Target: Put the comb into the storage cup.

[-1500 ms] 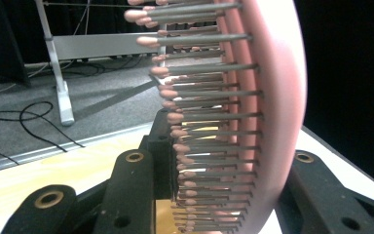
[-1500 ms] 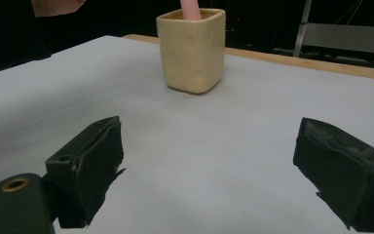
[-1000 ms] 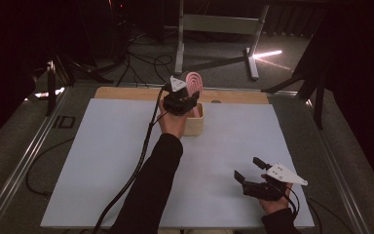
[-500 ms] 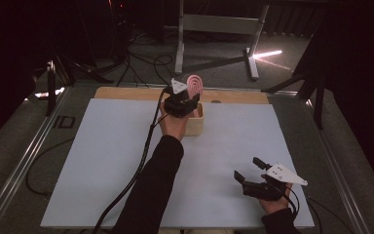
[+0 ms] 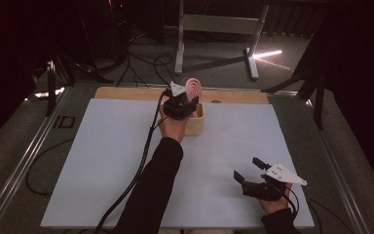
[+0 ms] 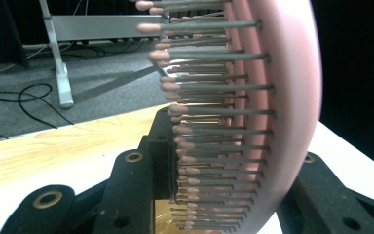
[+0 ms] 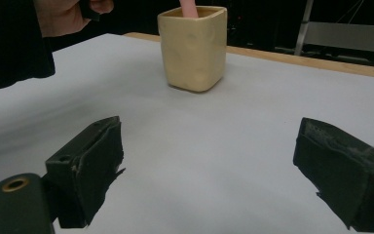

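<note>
- Two grippers: your right gripper (image 5: 249,169) is near you, low over the table (image 5: 102,161), jaws wide, empty.
- Farther, your left gripper (image 5: 184,100) clamps the brush (image 5: 193,87), handle in the cup (image 5: 195,122).
- Next, I judge: lower it, release.

White sheet (image 5: 107,165) over wooden tabletop (image 5: 126,92); metal stand (image 5: 214,29) and cables (image 5: 141,63) on grey floor beyond.

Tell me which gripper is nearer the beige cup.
Left. The left gripper is right over the beige cup, fingers shut on the pink hairbrush standing in it. The right gripper rests open on the white mat, well apart, nearer the person.
</note>
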A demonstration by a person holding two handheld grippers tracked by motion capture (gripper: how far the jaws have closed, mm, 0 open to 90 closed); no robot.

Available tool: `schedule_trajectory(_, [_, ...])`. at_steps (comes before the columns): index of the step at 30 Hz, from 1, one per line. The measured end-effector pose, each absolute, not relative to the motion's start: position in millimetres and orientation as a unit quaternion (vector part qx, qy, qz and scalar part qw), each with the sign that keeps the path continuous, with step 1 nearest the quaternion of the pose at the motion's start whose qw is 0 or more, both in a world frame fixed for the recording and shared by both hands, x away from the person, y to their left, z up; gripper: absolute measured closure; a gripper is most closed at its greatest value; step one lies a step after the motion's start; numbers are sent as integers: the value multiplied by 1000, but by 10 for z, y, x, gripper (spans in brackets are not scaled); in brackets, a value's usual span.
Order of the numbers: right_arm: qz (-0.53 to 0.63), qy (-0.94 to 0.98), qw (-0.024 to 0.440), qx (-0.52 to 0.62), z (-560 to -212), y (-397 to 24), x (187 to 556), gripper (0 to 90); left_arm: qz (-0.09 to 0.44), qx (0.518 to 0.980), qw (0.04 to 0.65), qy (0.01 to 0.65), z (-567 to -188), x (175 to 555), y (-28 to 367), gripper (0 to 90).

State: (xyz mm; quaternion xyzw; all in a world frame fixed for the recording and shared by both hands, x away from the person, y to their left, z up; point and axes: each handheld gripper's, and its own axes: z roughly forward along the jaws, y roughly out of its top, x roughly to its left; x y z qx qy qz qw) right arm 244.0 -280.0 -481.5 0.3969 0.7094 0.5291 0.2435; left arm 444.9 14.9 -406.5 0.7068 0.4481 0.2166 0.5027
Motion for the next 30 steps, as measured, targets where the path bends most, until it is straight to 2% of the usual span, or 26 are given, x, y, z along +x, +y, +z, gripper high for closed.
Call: schedule_trajectory(30, [527, 711, 241, 399, -4835, -2808, 2458, 107, 205, 716, 490, 454, -4215, 4481, 105, 629])
